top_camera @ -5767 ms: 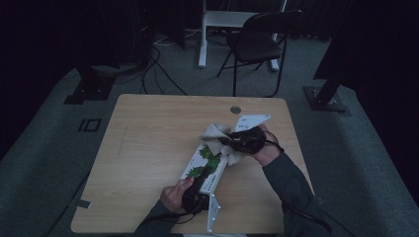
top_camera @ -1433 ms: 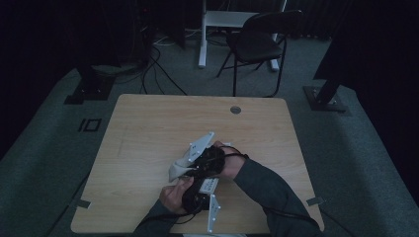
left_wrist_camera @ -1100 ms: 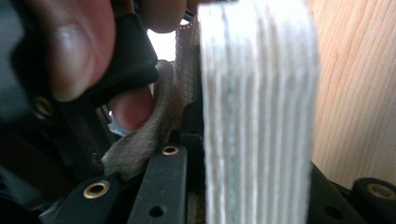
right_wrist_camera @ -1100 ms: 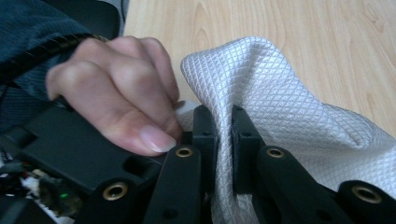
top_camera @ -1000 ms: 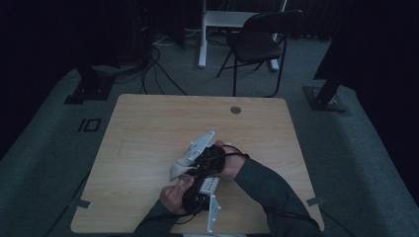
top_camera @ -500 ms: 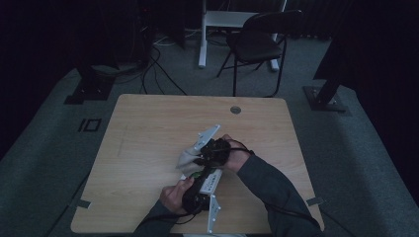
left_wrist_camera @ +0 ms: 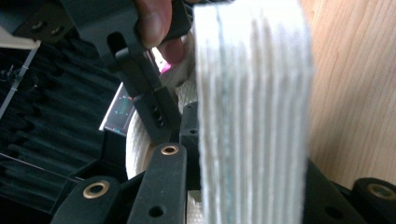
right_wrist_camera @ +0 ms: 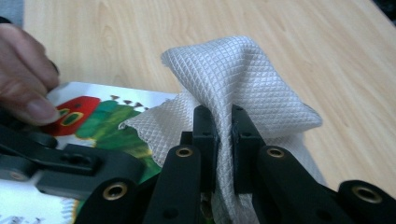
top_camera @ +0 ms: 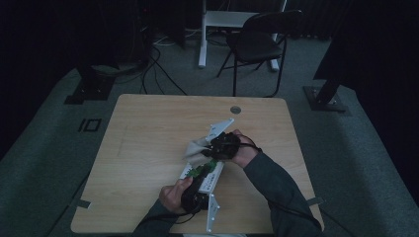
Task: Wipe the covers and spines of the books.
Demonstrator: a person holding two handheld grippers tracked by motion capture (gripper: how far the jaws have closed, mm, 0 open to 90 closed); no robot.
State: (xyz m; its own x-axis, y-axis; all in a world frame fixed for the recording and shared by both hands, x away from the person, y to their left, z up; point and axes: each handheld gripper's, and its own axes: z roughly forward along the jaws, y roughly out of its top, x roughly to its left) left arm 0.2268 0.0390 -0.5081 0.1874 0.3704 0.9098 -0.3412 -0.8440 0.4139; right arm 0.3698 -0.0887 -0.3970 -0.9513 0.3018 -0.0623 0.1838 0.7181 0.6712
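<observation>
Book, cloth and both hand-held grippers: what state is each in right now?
Book: closed, flat on the table, cover up, edge clamped.
Cloth: bunched, pinched, draped onto the book.
Left hand-held gripper: shut on the book's page edge.
Right hand-held gripper: shut on the cloth.
Chair: upright, unoccupied, beyond the table.

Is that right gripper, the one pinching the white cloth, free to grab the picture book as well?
Probably not yet. The right gripper has its jaws shut on the white cloth, so nothing else fits between them. The picture book lies just beside it, held by the left gripper; it would have to drop the cloth first.
</observation>
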